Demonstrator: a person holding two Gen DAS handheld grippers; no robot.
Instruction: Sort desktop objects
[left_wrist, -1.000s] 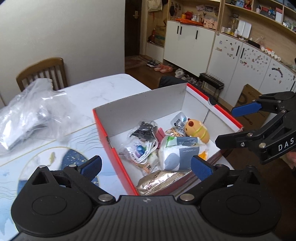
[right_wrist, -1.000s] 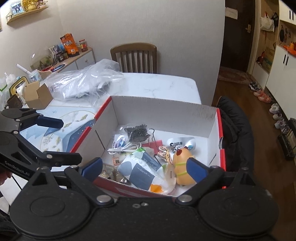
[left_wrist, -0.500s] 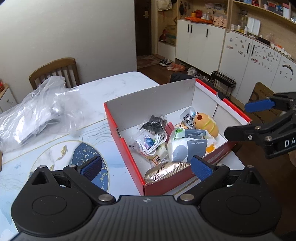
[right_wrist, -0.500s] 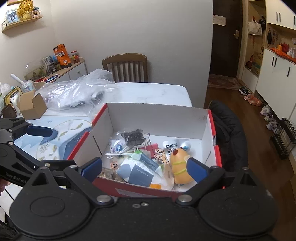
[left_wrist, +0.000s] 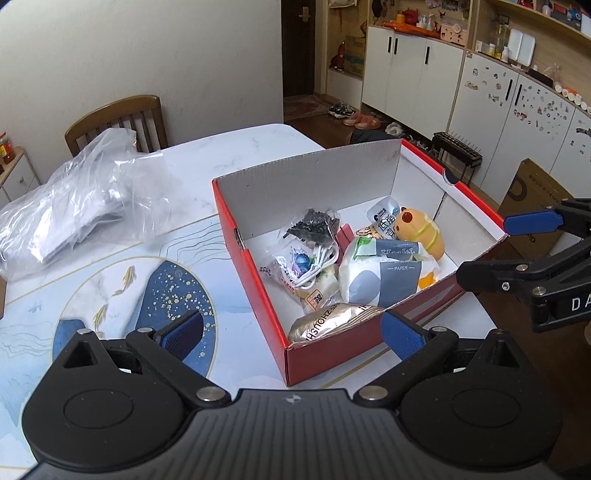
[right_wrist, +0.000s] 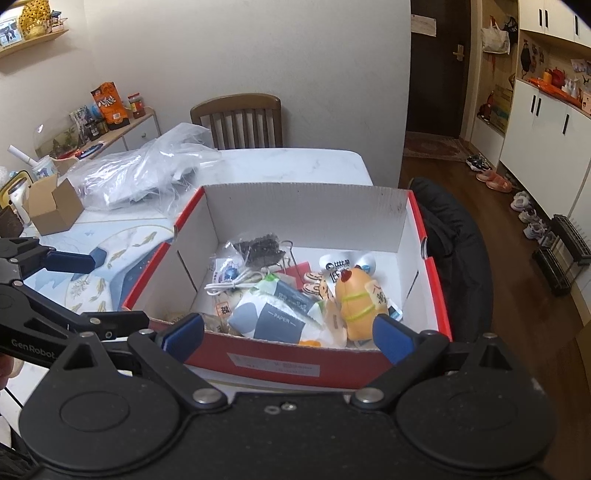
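Note:
A red cardboard box (left_wrist: 255, 295) (right_wrist: 280, 365) with white inner walls stands on the table. It holds several objects: a tissue pack (left_wrist: 384, 277) (right_wrist: 273, 317), a yellow toy (left_wrist: 419, 230) (right_wrist: 360, 302), a white cable in a bag (left_wrist: 308, 267) (right_wrist: 231, 284), a gold snack pouch (left_wrist: 328, 323) and a bag of dark clips (left_wrist: 314, 225) (right_wrist: 260, 247). My left gripper (left_wrist: 291, 332) is open and empty, above the table at the box's near left corner. My right gripper (right_wrist: 288, 332) is open and empty, just in front of the box's red front wall.
A crumpled clear plastic bag (left_wrist: 70, 206) (right_wrist: 144, 173) lies at the table's far side. A small open brown carton (right_wrist: 55, 205) stands at the left. A wooden chair (right_wrist: 238, 120) stands behind the table. The table edge and wooden floor (right_wrist: 517, 295) lie to the right.
Both grippers have pulled back and up from the box, so more of the table and the box's outer walls show. Both stay open and empty.

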